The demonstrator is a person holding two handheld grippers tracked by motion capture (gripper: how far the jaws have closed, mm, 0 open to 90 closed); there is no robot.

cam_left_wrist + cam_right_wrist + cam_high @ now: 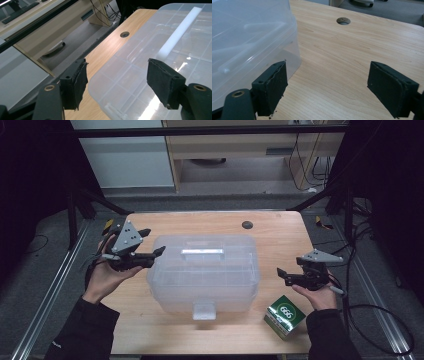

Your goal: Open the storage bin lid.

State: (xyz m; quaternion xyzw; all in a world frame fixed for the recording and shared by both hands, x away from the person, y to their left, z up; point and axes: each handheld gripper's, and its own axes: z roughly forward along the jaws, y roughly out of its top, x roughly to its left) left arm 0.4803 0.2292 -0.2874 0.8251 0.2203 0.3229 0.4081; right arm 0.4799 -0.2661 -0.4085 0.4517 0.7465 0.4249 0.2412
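A wooden worktop carries a clear plastic box at its middle. The left tool, jaws spread, hovers at the box's left edge; the right tool, also spread, hangs apart on the box's right, near a green carton.

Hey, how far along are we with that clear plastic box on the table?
Nothing looks done: the clear box sits shut, its front latch down. In hand: both tongs are open and empty, the left tongs by its left edge, the right tongs off its right side. Gripping and opening remain. The green carton lies untouched.
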